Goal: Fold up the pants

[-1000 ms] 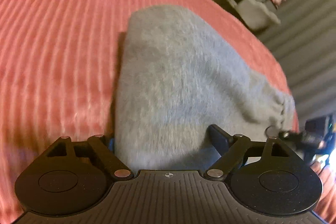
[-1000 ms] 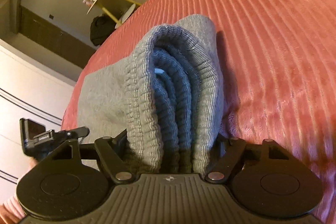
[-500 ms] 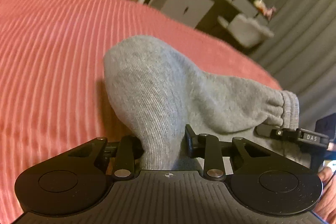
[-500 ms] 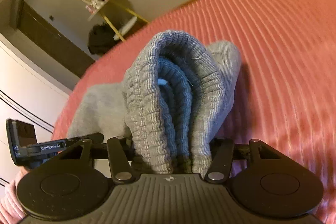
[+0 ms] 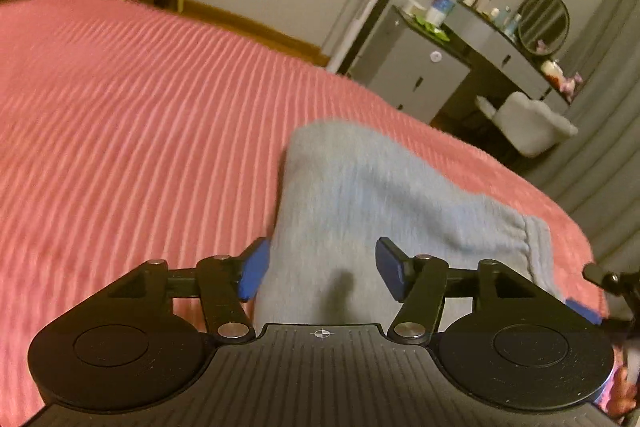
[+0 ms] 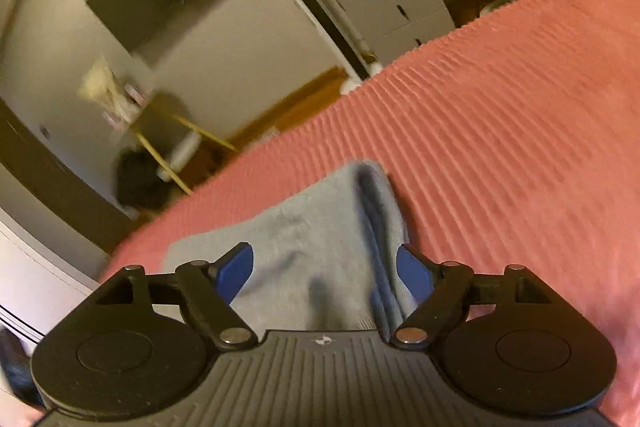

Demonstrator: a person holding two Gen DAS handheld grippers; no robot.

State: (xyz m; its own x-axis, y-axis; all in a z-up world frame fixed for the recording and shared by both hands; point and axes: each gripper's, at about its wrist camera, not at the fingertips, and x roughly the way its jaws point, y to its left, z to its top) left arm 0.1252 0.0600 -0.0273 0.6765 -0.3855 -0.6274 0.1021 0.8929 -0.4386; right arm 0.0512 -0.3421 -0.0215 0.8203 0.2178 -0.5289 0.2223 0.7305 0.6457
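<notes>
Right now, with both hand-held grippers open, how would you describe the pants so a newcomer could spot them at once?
Start from the wide salmon-pink ribbed bedspread that fills most of both views. On it, directly ahead of each hand-held gripper, lies a compact bundle of folded grey sweatpants. It is the only grey, fleecy thing on the pink cover, with a gathered ribbed band at one end.

Legible markings: none.
No text, label, brand, number or sign is readable in either wrist view; both are motion-blurred.
</notes>
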